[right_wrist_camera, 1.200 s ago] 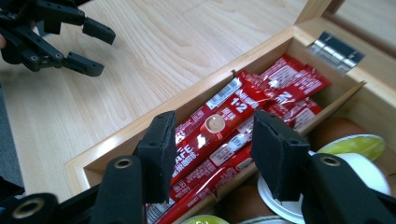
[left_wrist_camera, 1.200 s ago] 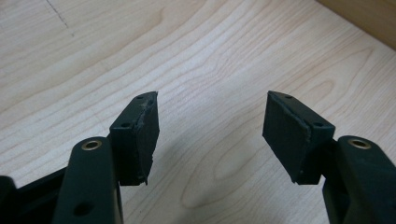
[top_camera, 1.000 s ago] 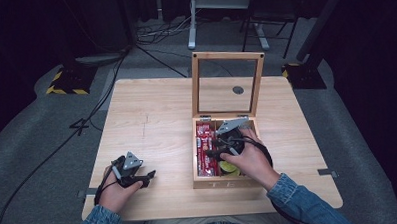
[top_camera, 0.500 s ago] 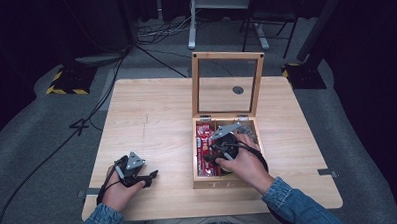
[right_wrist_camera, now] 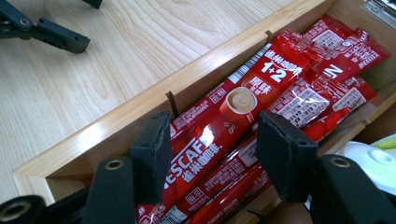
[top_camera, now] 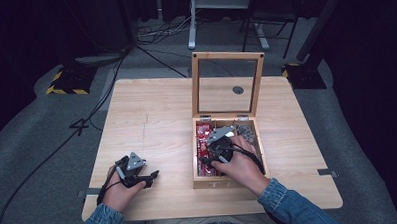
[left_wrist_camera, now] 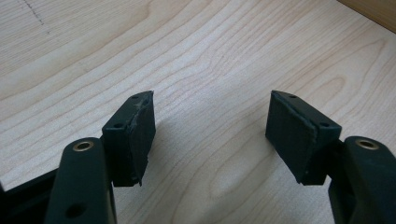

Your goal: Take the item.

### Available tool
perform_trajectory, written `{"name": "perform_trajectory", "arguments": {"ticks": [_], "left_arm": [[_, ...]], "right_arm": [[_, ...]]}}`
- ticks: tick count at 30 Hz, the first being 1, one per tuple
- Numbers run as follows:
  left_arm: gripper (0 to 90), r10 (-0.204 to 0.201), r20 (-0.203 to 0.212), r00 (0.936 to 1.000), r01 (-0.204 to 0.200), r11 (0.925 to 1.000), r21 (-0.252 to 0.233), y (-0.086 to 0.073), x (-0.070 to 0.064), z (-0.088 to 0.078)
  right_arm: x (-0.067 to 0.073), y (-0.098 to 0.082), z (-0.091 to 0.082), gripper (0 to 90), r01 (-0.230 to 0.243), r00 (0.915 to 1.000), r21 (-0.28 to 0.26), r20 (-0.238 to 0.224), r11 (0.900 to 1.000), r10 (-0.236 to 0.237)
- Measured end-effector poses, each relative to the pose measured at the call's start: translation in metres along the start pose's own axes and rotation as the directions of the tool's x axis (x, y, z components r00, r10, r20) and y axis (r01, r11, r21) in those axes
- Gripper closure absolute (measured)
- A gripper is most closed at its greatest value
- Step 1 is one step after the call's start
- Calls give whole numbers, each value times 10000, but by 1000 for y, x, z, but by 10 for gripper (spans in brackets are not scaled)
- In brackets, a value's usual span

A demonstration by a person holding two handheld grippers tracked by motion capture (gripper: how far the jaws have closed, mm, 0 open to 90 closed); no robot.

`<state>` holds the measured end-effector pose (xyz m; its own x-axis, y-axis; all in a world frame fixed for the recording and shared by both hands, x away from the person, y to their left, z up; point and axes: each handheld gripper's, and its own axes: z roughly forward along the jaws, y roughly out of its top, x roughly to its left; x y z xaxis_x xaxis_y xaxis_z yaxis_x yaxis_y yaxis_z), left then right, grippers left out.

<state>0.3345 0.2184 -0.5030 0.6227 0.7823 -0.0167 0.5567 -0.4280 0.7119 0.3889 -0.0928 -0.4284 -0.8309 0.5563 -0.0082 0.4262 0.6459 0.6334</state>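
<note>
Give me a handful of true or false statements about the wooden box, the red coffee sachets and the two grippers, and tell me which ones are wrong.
1. The wooden box has its lid standing open. True.
2. The left gripper holds a coffee sachet. False: its jaws are apart over bare table.
3. The red coffee sachets lie in the box's left compartment. True.
4. The right gripper rests on the table beside the box. False: it is over the box, jaws on either side of a sachet, which they do not seem to press.
5. The sachets are green. False: they are red.
</note>
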Motion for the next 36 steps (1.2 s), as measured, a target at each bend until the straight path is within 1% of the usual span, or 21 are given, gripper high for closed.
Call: {"name": "perform_trajectory", "arguments": {"ticks": [1,6,7,12,13,14,15,17,21,23,25,27,28,29,30,32,34,35,36], "left_arm": [[334,22,-5,10000,-22,10000,12,0,0,0],[333,-24,17,10000,24,10000,15,0,-1,0],[333,-18,30,10000,18,10000,39,0,0,0],[333,-6,19,10000,6,10000,22,0,-1,0],[333,12,13,10000,-12,10000,25,0,-1,0],[333,25,9,10000,-25,10000,27,0,-1,0],[333,23,14,10000,-23,10000,28,0,-1,0],[333,27,9,10000,-27,10000,31,0,-1,0],[332,80,7,10000,-80,10000,25,0,-1,0],[332,83,22,10000,-83,10000,19,0,-1,0],[333,92,25,10000,-92,10000,28,0,-1,0],[333,100,25,9999,-100,9999,32,0,-1,0],[333,87,27,10000,-87,10000,25,0,-1,0],[333,92,30,10000,-92,10000,27,0,-1,0],[332,88,35,10000,-88,10000,30,0,-1,0],[332,95,33,9999,-95,9999,34,1,-1,0],[331,109,47,9999,-109,9999,20,1,-1,0],[329,109,71,9999,-109,9999,21,1,-1,1],[326,52,98,9999,-52,10000,25,1,-1,1]], "right_arm": [[0,0,0,465,0,10000,0,0,10000,0],[1,1,-1,535,38,10000,74,18,10000,-38],[2,1,1,537,77,10000,169,50,9998,-78],[5,1,2,557,88,9997,244,209,9997,-93],[4,1,3,587,-34,9998,247,190,9997,29],[4,1,3,587,-34,9998,247,190,9997,29],[4,2,3,608,-112,9998,261,160,9996,108],[3,2,2,663,-89,9999,344,120,9994,85],[5,3,2,737,24,9997,481,225,9988,-35],[5,3,1,761,-141,9997,485,182,9987,132],[4,2,0,780,-414,9991,437,83,9982,411],[3,2,-1,792,-585,9983,363,-9,9976,585],[2,2,-2,798,-727,9972,265,-126,9970,731],[2,2,-2,798,-727,9972,265,-126,9970,731],[1,2,-4,802,-832,9962,187,-255,9964,837],[1,2,-6,804,-917,9954,139,-270,9957,921],[0,3,-8,804,-878,9958,-25,-271,9961,877],[1,4,-11,804,-933,9953,-124,-274,9956,929],[0,6,-16,805,-939,9953,-347,-254,9950,930]]}}
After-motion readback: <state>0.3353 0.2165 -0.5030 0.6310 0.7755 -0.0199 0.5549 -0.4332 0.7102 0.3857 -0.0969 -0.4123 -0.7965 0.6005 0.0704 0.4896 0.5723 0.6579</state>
